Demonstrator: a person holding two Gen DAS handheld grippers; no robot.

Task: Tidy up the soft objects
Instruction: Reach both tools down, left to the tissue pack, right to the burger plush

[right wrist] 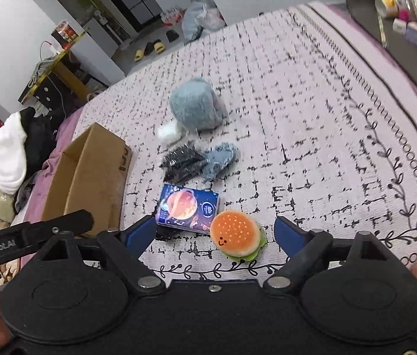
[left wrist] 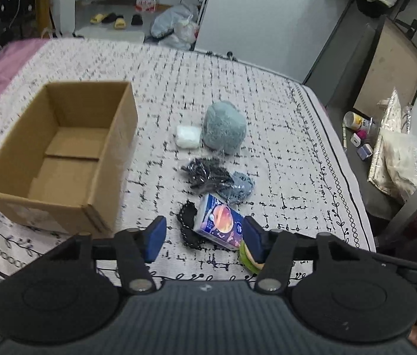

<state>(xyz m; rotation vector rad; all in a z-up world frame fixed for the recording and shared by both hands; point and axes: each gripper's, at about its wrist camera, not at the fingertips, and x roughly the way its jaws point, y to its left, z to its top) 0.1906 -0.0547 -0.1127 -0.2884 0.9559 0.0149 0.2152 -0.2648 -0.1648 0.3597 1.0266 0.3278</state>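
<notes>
Soft objects are all out on the bed (left wrist: 267, 94) rn, none in the cardboard box (left wrist: 60, 148), which sits empty to the left of them. Burger plushie (right wrist: 236, 236), tissue pack (left wrist: 221, 222), black lacy thing (left wrist: 186, 222), bagged dark item (left wrist: 205, 173), small blue-grey fuzzy piece (left wrist: 239, 186), white packet (left wrist: 188, 136) and big grey-blue plush (left wrist: 223, 128), so basically 0 done imo. Left gripper (left wrist: 205, 241) is open around the tissue pack, not pinching. Right gripper (right wrist: 215, 233) is wide open around the burger, not touching it.
</notes>
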